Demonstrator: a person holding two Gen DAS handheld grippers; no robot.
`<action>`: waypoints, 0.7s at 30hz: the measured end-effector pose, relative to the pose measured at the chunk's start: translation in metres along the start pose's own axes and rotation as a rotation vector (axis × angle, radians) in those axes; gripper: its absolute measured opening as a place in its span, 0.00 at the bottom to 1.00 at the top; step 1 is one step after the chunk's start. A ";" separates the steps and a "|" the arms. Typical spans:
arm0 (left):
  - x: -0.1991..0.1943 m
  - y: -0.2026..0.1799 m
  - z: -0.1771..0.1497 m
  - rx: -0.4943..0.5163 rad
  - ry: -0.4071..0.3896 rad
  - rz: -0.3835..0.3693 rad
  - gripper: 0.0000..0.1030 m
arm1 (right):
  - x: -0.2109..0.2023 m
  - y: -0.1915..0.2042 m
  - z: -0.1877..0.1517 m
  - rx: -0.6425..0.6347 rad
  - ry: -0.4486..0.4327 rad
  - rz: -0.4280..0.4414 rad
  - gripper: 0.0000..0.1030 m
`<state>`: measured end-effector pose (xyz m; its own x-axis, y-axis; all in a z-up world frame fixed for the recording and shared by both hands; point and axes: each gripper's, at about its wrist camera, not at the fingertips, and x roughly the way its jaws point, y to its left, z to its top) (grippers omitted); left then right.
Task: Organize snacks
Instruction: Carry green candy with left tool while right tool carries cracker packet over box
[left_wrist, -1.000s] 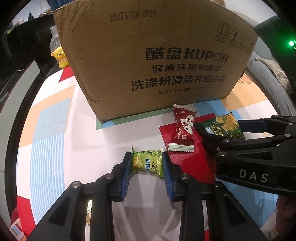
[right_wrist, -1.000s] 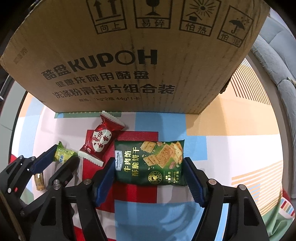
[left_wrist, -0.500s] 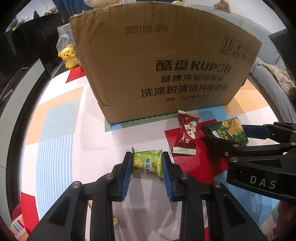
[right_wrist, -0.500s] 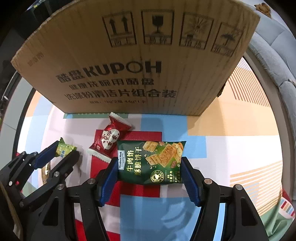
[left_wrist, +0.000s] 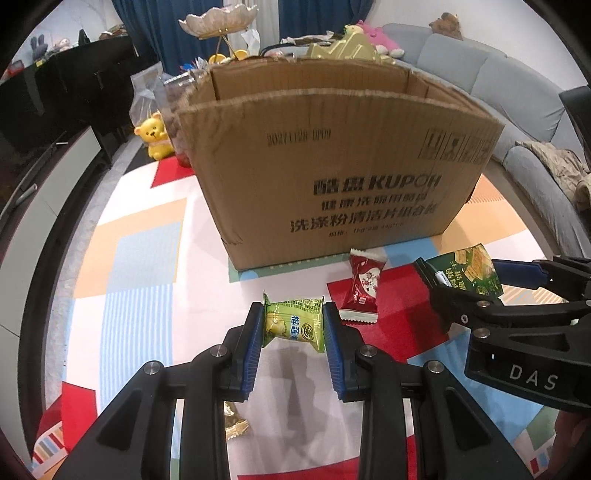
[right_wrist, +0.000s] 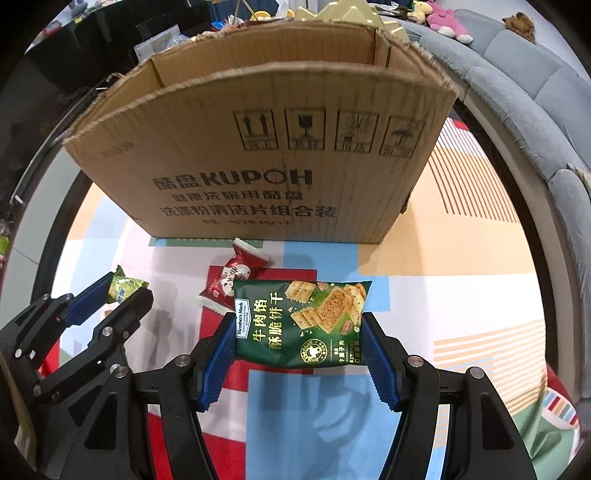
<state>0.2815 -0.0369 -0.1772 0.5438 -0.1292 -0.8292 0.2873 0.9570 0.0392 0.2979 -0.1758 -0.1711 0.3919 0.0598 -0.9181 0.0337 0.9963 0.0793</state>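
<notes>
Left claw (left_wrist: 294, 328) clamps the light-green snack (left_wrist: 293, 324) between its pads, lifted off the mat (left_wrist: 140, 295). Right claw (right_wrist: 298, 354) grips the dark-green cracker bag (right_wrist: 301, 323), also lifted, in front of the cardboard box (right_wrist: 258, 147). Red candy (left_wrist: 362, 291) lies on the mat between them.

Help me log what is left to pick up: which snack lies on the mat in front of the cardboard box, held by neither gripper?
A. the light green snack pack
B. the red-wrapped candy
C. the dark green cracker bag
B: the red-wrapped candy lies loose on the mat, while the left gripper clamps the light green snack pack and the right gripper the dark green cracker bag.
</notes>
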 end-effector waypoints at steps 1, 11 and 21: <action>-0.003 0.000 0.001 -0.001 -0.004 0.003 0.31 | -0.004 0.001 0.000 -0.002 -0.006 0.001 0.64; -0.039 0.000 0.005 0.000 -0.053 0.022 0.31 | -0.035 0.000 -0.008 -0.014 -0.061 0.013 0.64; -0.066 -0.001 0.015 -0.005 -0.092 0.038 0.31 | -0.060 0.000 -0.011 -0.020 -0.104 0.024 0.64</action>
<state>0.2569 -0.0330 -0.1144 0.6245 -0.1154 -0.7725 0.2612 0.9629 0.0672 0.2640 -0.1782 -0.1202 0.4858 0.0777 -0.8706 0.0049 0.9958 0.0916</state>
